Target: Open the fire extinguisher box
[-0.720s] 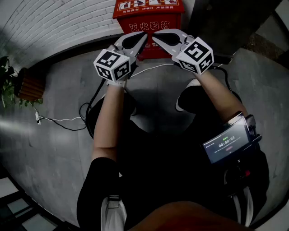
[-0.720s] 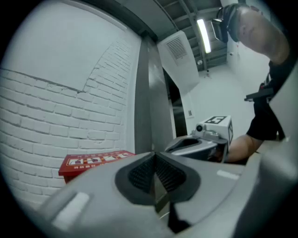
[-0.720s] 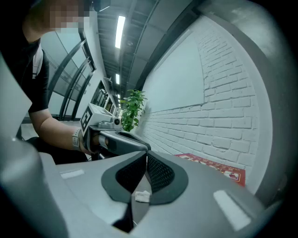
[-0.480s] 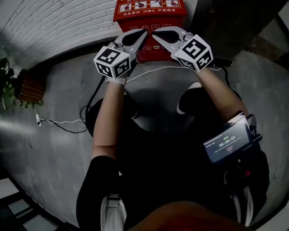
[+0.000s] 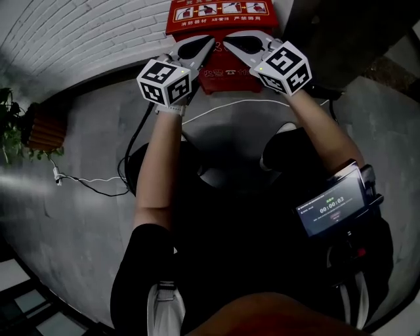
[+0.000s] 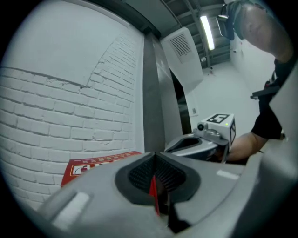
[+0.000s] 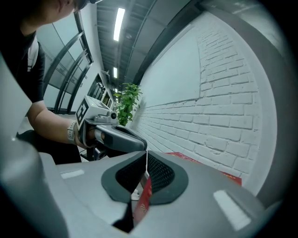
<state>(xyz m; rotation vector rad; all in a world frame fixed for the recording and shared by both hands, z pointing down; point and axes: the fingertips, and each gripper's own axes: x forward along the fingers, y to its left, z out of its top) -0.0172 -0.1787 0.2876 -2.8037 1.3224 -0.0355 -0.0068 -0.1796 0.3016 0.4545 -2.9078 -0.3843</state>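
The red fire extinguisher box [image 5: 220, 18] stands against the white brick wall, lid down, with printed pictures on its top. My left gripper [image 5: 210, 42] and right gripper [image 5: 226, 45] hover side by side in front of it, tips almost touching each other. Both are shut with nothing between the jaws. In the left gripper view the shut gripper [image 6: 155, 156] points over the box's top [image 6: 98, 164], with the right gripper [image 6: 205, 139] beside it. In the right gripper view the shut gripper [image 7: 146, 156] has the box [image 7: 207, 165] behind it and the left gripper [image 7: 114, 135] alongside.
A potted plant [image 5: 9, 128] in a wooden planter [image 5: 43, 126] stands at the left. A white cable [image 5: 88, 177] and black cables [image 5: 134, 141] lie on the grey floor. A dark column [image 5: 341, 33] rises right of the box. A small screen [image 5: 328, 210] hangs at the person's waist.
Both grippers have moved forward toward the box, still shut and side by side. The box sits higher in the head view.
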